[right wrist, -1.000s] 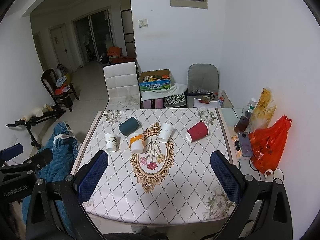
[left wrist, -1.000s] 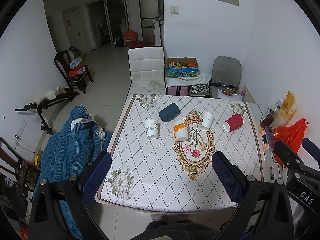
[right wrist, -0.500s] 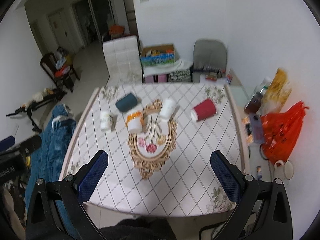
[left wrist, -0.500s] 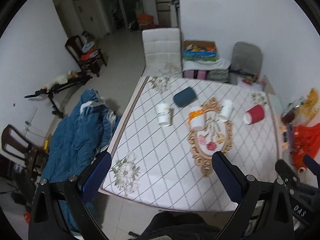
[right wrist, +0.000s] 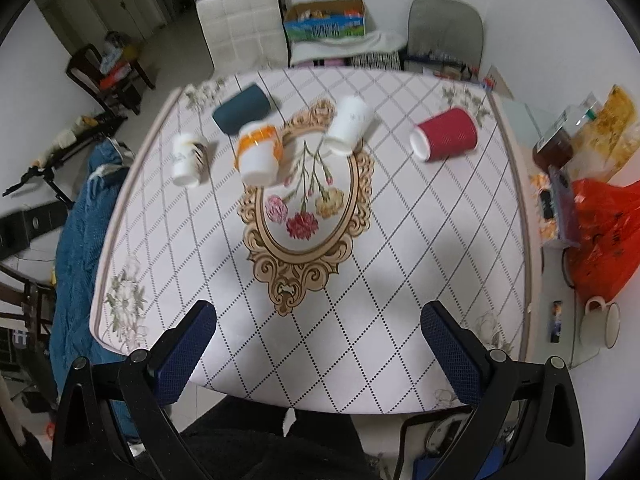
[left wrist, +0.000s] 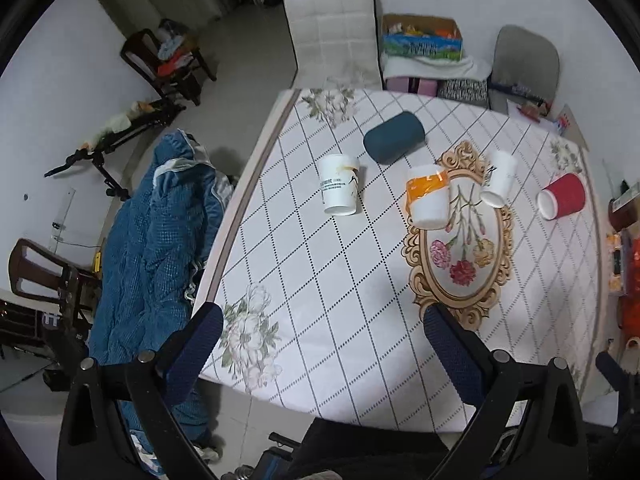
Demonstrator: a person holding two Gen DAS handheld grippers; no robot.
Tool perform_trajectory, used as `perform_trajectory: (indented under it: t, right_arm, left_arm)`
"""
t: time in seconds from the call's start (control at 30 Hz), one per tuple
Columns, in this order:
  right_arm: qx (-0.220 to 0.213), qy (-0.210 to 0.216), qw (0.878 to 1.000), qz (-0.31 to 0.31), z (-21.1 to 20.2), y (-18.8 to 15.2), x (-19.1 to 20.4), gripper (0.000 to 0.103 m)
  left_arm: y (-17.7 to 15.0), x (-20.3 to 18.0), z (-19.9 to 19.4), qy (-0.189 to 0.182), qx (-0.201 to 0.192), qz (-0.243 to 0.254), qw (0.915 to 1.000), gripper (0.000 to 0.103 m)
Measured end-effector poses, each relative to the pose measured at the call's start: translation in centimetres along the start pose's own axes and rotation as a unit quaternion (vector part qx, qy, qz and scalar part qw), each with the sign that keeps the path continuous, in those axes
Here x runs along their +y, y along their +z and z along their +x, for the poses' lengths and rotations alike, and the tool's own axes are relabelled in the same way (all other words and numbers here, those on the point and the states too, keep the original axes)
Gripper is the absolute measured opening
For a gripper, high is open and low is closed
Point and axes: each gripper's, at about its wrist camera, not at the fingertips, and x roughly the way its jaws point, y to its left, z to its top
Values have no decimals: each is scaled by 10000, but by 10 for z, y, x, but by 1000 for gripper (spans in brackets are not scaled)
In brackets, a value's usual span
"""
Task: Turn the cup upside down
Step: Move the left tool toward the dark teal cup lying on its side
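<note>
Several paper cups lie on their sides on the patterned table (left wrist: pixel 320 300) (right wrist: pixel 400 260): a white printed cup (left wrist: pixel 339 190) (right wrist: pixel 188 159), a dark teal cup (left wrist: pixel 394 137) (right wrist: pixel 241 109), a white cup with an orange band (left wrist: pixel 428 196) (right wrist: pixel 258 153), a plain white cup (left wrist: pixel 498 180) (right wrist: pixel 348 126) and a red ribbed cup (left wrist: pixel 562 201) (right wrist: pixel 444 139). My left gripper (left wrist: pixel 322 350) is open and empty above the table's near edge. My right gripper (right wrist: pixel 318 346) is open and empty, also above the near edge, far from the cups.
A blue quilt (left wrist: pixel 152 240) hangs over a chair left of the table. A white chair (left wrist: pixel 332 32) and a grey chair (left wrist: pixel 524 64) stand behind it. An orange bag (right wrist: pixel 600 236), a bottle (right wrist: pixel 554 152) and a mug (right wrist: pixel 600 322) sit on the right.
Both grippers have risen and tilted down over the table and moved closer. The cups now sit lower and larger in view. The cups have not moved. Both grippers stay open.
</note>
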Motion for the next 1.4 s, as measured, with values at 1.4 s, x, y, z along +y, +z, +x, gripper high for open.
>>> perform_trajectory:
  t: [1.4]
  right_arm:
    - [1874, -704, 9726, 1182, 235, 112, 15, 103]
  left_arm:
    - [230, -150, 276, -58, 877, 4013, 9117, 99]
